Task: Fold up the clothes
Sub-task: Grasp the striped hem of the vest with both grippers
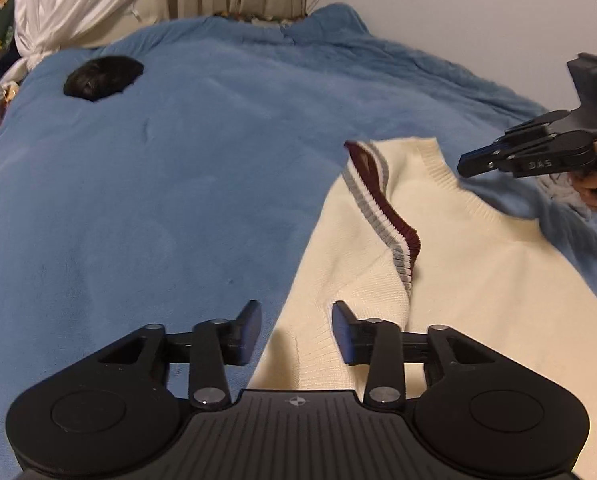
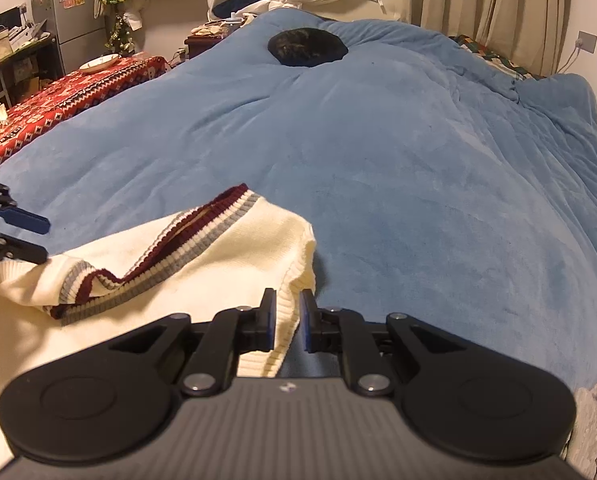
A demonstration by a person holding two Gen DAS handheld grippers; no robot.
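On the bed [image 2: 378, 160], near its front edge, we have the cream vest [image 1: 458, 280] half folded, one side turned over the other. Our right claw [image 2: 287, 320] pinches the ribbed armhole edge; our left claw [image 1: 296, 332] stands partly open over the cloth, gripping nothing. Squaring and further folds remain, we judge.
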